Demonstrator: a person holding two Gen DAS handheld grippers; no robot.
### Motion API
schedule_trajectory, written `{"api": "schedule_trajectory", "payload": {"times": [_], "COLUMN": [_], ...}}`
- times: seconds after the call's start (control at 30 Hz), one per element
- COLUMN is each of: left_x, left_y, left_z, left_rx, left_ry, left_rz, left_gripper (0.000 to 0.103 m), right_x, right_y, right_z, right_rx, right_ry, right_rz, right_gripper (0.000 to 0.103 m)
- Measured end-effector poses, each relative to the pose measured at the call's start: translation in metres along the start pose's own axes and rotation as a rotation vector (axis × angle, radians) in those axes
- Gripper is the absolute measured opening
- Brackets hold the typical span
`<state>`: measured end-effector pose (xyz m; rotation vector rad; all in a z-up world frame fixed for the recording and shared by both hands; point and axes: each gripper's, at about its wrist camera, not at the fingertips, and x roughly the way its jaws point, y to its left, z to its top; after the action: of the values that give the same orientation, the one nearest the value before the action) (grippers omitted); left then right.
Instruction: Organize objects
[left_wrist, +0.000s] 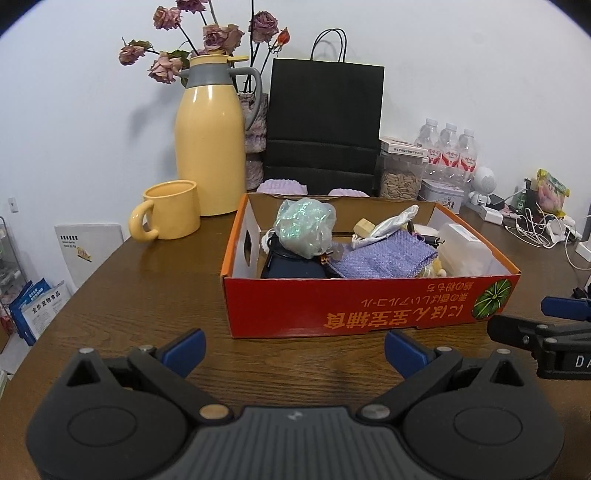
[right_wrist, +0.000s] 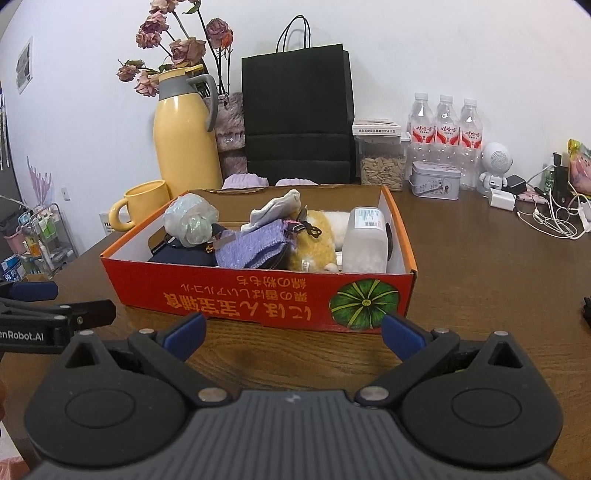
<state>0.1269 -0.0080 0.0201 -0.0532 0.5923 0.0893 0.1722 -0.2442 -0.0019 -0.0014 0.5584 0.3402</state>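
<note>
Left gripper: jaws spread wide, empty, low over the table.
Right gripper: jaws spread wide, empty, beside the left one.
Box: just ahead of both grippers, on the table, untouched.
Contents: purple cloth, iridescent bag, white container, plush toy.
Beyond box: yellow jug, mug, black bag.

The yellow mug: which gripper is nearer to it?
Left. The left gripper sits toward the box's mug-side end, nearer the yellow mug; the right gripper faces the far, pumpkin-printed end.
</note>
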Motion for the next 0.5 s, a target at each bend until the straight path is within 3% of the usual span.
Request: {"api": "schedule_trajectory", "payload": {"times": [0.5], "left_x": [-0.0006], "left_y": [-0.0013], "left_z": [-0.0001], "left_rx": [0.002], "left_ry": [0.002], "left_rz": [-0.003], "left_gripper": [0.103], "right_x": [-0.0026], "right_y": [0.0017], "right_z": [-0.0004], "right_rx": [-0.005], "right_ry": [-0.003], "right_rz": [0.001], "right_gripper": [0.103]}}
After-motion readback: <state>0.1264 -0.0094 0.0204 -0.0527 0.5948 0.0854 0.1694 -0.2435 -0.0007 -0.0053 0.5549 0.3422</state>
